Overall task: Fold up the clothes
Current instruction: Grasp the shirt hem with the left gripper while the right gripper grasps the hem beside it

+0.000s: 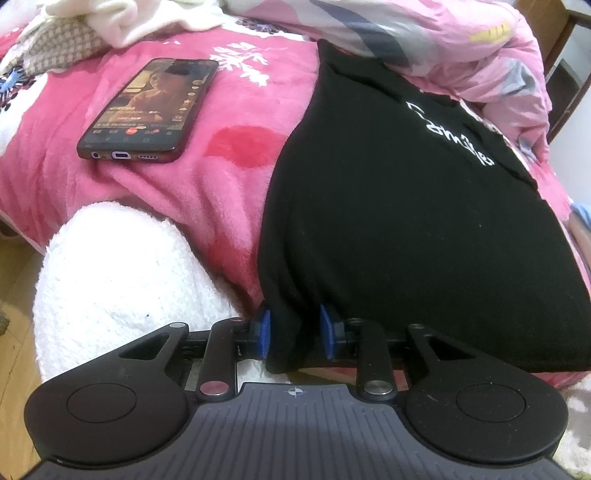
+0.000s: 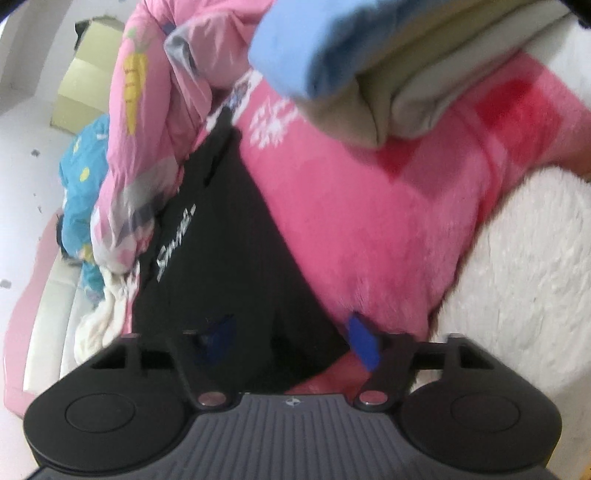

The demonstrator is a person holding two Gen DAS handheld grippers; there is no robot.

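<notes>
Bed covered by a plush pink fleece blanket point(image 1: 155, 192) with white flower print and red patches. Crumpled pink printed quilt point(image 1: 424, 40) heaped along the far side. Strip of light wooden floor point(image 1: 16, 280) at the left edge of the left wrist view. Brown wooden furniture frame point(image 1: 561, 33) at top right. In the right wrist view, white wall point(image 2: 26, 155) and a pale yellow-green panel point(image 2: 79, 96). Light even, indoor.
</notes>
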